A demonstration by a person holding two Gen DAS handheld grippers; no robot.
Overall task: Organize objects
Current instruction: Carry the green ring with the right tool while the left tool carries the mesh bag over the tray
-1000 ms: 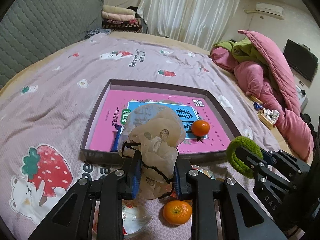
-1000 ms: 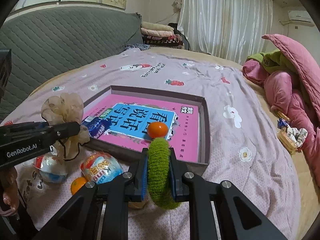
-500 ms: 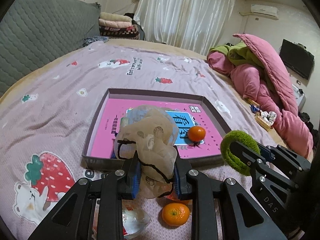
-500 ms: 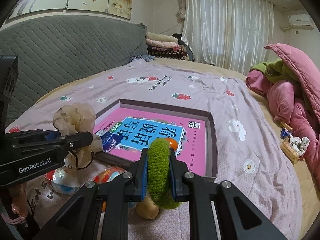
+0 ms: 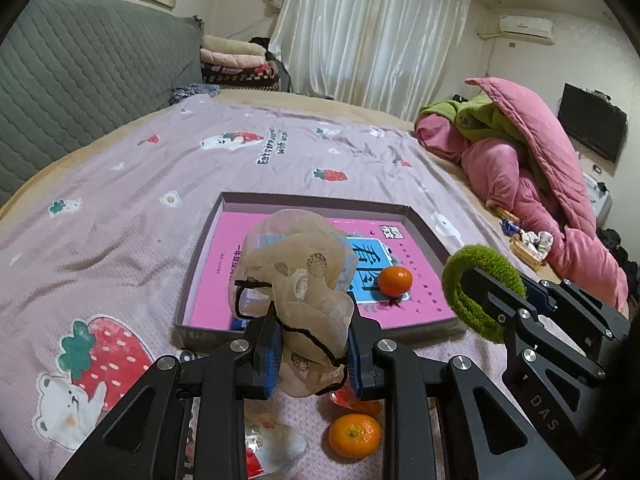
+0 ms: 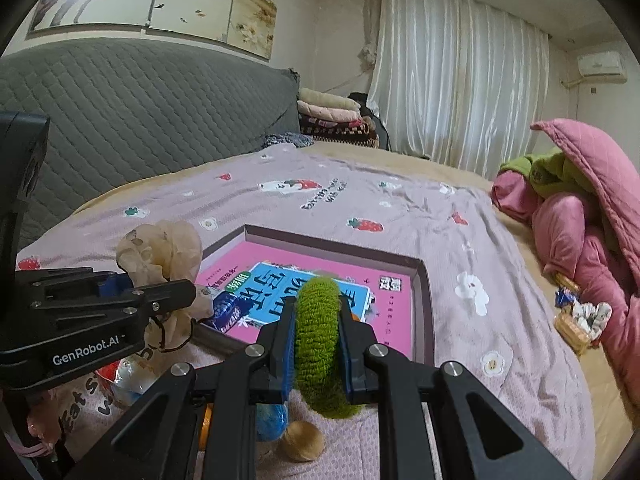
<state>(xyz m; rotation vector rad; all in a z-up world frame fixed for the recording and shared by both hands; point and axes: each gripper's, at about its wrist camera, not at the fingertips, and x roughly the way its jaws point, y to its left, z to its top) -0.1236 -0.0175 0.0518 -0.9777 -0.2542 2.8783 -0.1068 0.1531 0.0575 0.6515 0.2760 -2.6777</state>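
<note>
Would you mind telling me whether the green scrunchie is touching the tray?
Apart. In the left wrist view the green scrunchie, clamped in the right hand-held gripper, hangs above and beside the tray.

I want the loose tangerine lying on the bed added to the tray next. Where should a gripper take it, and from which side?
Probably from above, once a gripper is free: the tangerine is round and sits stem-up on the bedsheet, so pads closing across its widest middle should hold. A wrapped snack lies to its left and another tangerine touches it behind, so sideways approaches look crowded.
</note>
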